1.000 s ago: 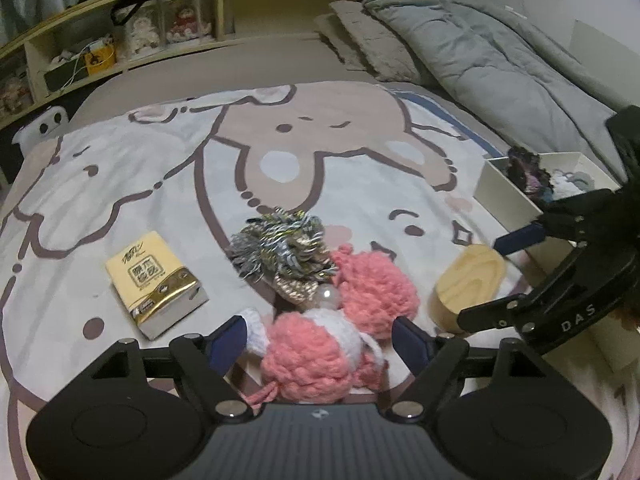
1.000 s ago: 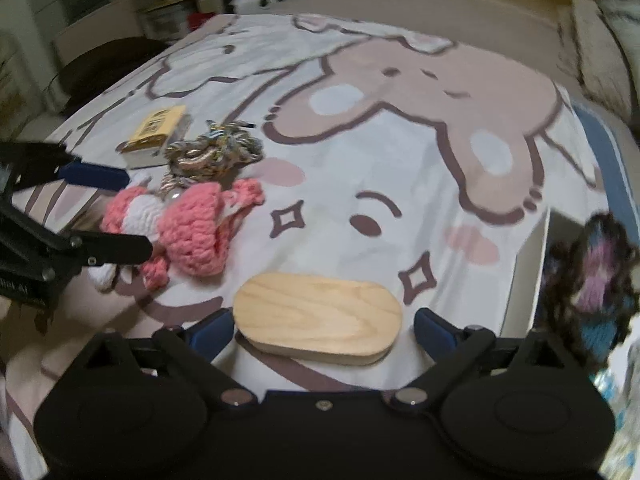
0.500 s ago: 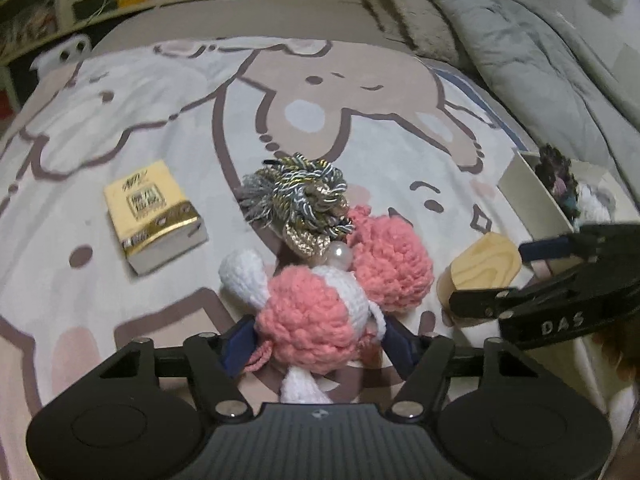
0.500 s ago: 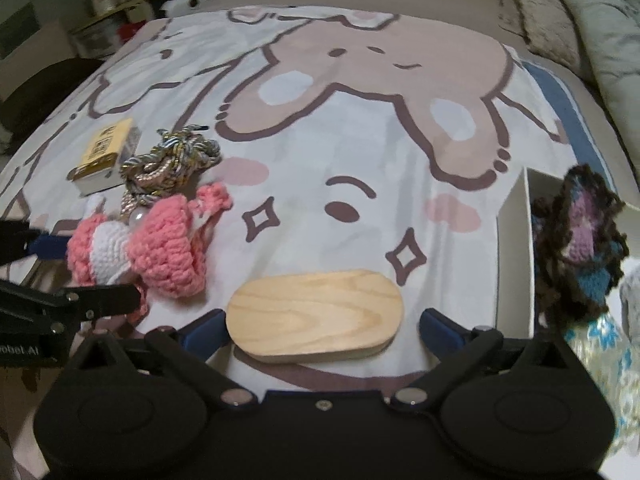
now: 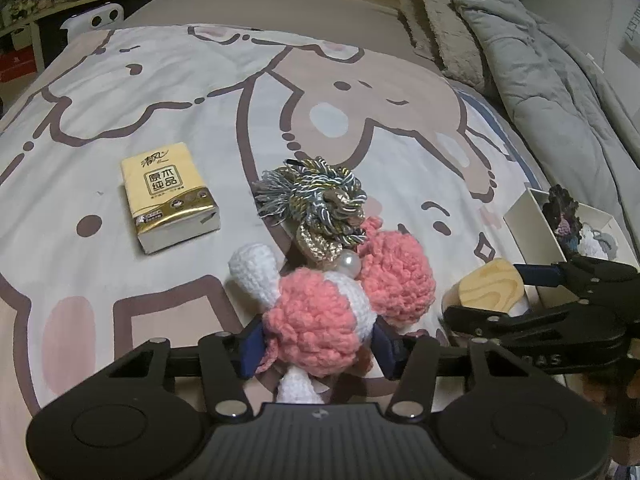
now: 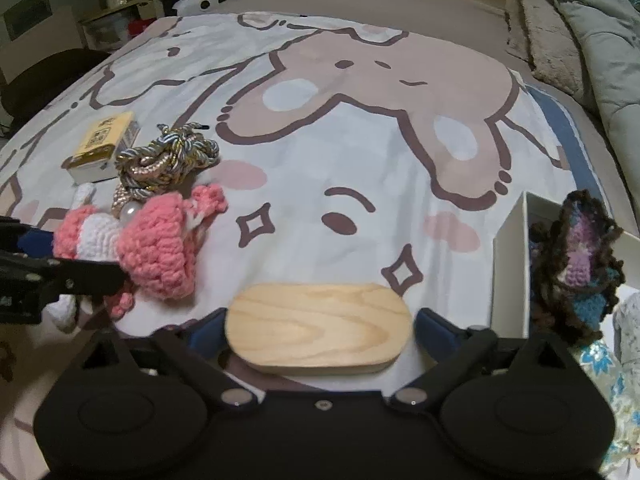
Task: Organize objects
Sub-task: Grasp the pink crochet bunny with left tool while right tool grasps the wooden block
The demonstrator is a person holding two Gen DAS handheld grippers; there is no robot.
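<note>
Left gripper [image 5: 316,346] pinches pink-and-white crocheted bow [image 5: 320,320] at 6 o'clock; the gold-grey braided cord knot [image 5: 320,204] touching it may snag. Right gripper [image 6: 318,332] brackets oval wooden block [image 6: 318,326], contact unclear; could slip short of the white open box [image 6: 510,264] at 3 o'clock.

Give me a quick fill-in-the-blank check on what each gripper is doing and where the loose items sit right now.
1. The left gripper has its fingers on either side of the pink and white ____ toy.
2. The right gripper straddles the oval ____ block.
3. The yellow tissue pack lies to the ____ of the rope tassel in the left wrist view.
4. The dark crochet piece sits in the white ____.

Missing words: crochet; wooden; left; box
</note>
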